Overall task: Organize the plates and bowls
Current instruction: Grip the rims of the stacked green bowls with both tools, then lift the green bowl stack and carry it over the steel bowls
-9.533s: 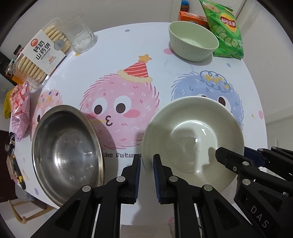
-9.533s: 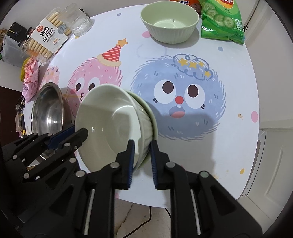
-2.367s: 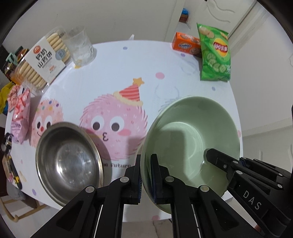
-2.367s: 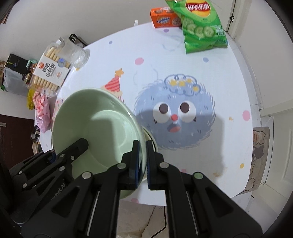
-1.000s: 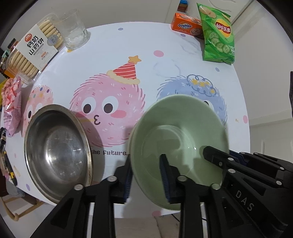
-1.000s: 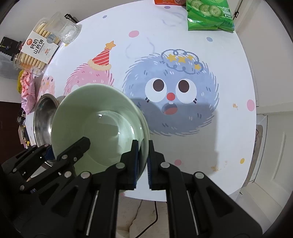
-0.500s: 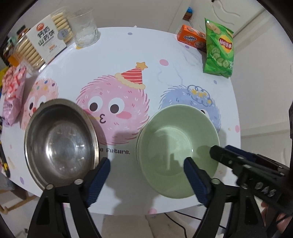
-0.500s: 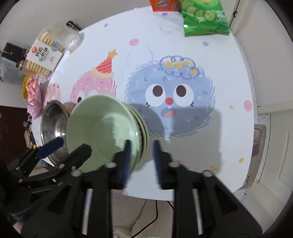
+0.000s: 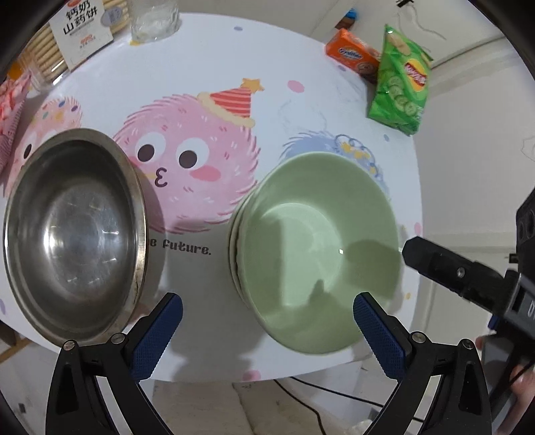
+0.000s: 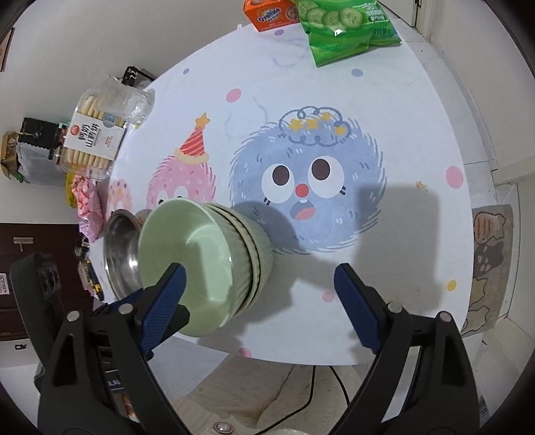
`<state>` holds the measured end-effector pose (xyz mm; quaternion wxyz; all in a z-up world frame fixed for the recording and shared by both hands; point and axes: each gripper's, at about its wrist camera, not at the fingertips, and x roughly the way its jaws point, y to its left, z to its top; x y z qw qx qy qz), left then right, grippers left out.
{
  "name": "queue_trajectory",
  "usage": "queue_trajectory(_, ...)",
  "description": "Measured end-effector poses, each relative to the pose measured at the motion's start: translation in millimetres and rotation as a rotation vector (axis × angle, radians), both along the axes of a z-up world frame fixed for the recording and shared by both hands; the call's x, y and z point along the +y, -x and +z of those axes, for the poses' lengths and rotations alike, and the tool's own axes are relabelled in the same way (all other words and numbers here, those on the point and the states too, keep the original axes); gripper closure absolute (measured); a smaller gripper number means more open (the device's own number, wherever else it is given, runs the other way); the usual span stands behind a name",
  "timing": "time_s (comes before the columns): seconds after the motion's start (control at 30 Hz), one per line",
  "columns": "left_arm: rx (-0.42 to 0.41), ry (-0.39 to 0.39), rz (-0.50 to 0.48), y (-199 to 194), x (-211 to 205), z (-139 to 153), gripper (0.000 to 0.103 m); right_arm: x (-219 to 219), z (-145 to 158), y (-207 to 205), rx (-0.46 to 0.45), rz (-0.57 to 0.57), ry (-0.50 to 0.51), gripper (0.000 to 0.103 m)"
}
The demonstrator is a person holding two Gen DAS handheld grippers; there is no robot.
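A stack of pale green ceramic bowls [image 9: 317,247] stands near the front edge of the round cartoon-print table [image 9: 200,83]; it also shows in the right wrist view [image 10: 207,264]. A steel bowl [image 9: 72,231] stands to its left, partly hidden behind the stack in the right wrist view [image 10: 120,254]. My left gripper [image 9: 267,331] is open and empty, just in front of the stack. My right gripper [image 10: 259,301] is open and empty, to the right of the stack and above the table edge.
At the back of the table lie a green chip bag [image 9: 401,90], an orange biscuit box [image 9: 352,55], a glass cup [image 9: 153,16] and a cracker pack [image 9: 80,30]. A pink snack packet [image 9: 10,113] lies at the left edge. A mat [image 10: 491,267] lies on the floor at right.
Both grippers, earlier shut on the top green bowl's rim, have opened wide and drawn back. The bowl now rests on the stack.
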<state>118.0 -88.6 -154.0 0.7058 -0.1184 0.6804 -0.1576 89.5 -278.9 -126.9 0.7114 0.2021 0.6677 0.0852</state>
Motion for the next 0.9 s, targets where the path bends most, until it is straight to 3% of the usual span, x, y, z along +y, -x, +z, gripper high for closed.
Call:
queue_trajectory(0.2, 0.047, -0.007, 0.020, -3, 1, -18, 0.000, 8, -23, -2, 0.047, -0.007, -0.028, 0.013)
queue_trajectory(0.57, 0.048, -0.018, 0.019, -9, 1, -28, 0.001, 9, -44, -5, 0.089, -0.039, -0.058, 0.017)
queue_trajectory(0.67, 0.065, 0.004, 0.021, -10, 0, -32, 0.010, 10, -48, -5, 0.103, -0.041, -0.065, 0.023)
queue_trajectory(0.73, 0.077, 0.008, 0.016, -10, -1, -36, 0.023, 10, -51, -5, 0.116, -0.042, -0.072, 0.042)
queue_trajectory(0.9, 0.086, 0.054, 0.014, -12, -2, -36, 0.041, 15, -55, -6, 0.126, -0.031, -0.058, 0.053)
